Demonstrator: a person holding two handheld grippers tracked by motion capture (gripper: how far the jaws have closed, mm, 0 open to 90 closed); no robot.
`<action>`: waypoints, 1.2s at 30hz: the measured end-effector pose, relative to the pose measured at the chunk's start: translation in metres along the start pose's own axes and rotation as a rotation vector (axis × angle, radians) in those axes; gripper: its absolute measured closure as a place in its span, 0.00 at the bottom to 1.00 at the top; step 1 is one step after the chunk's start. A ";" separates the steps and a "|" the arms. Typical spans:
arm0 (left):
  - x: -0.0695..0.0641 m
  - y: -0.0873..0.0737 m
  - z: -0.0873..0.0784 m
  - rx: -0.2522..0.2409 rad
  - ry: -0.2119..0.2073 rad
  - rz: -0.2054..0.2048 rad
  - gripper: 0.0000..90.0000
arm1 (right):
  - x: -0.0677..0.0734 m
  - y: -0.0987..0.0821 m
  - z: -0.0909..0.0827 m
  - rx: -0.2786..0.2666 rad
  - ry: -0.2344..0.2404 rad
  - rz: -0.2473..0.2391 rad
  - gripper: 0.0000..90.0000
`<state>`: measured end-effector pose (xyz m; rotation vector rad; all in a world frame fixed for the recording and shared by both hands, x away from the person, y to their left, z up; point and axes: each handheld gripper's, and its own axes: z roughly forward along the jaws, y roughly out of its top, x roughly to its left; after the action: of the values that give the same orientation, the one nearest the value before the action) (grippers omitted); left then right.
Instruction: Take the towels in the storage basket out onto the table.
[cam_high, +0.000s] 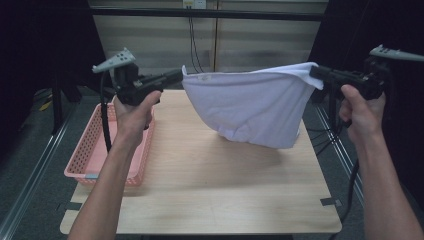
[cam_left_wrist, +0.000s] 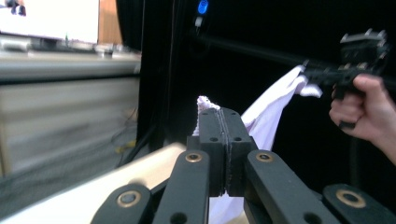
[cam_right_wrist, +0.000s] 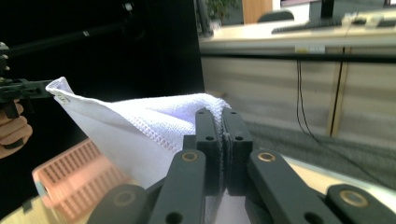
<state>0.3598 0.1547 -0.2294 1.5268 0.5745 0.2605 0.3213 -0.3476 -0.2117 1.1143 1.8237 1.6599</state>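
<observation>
Nearest the person, the bare front of the table (cam_high: 200, 200) gives room to lay things flat; the pink basket (cam_high: 90, 155) sits at its left edge. Above the middle of the table the white towel (cam_high: 250, 107) hangs in the air, clear of the wood, strung between both grippers. The left gripper (cam_high: 177, 76) has its fingers (cam_left_wrist: 210, 140) clenched on one top corner, a tuft of cloth poking out above them; the right gripper (cam_high: 316, 72) has its fingers (cam_right_wrist: 208, 140) clamped on the other corner. The upper edge runs fairly taut, but the cloth below sags in a loose, bunched fold toward the right. To do this spreading step well, I would judge it best to keep both grips firm, hold the two corners level and apart so the top edge stays straight, and let the hanging part fall free of creases before lowering it. Pulling too hard risks slipping a corner.
</observation>
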 end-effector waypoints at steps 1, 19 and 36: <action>-0.007 0.003 -0.004 0.002 0.002 0.029 0.99 | 0.004 0.005 -0.004 -0.016 0.000 -0.011 0.97; -0.065 -0.210 -0.085 0.355 -0.139 -0.163 0.99 | 0.070 -0.209 -0.074 0.343 0.104 0.049 0.97; -0.045 -0.253 -0.016 0.551 -0.196 -0.202 0.83 | 0.056 -0.248 -0.053 0.420 0.015 0.022 0.61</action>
<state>0.2659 0.1333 -0.4679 1.9777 0.6711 -0.2222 0.1815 -0.3262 -0.4291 1.2921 2.2421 1.3294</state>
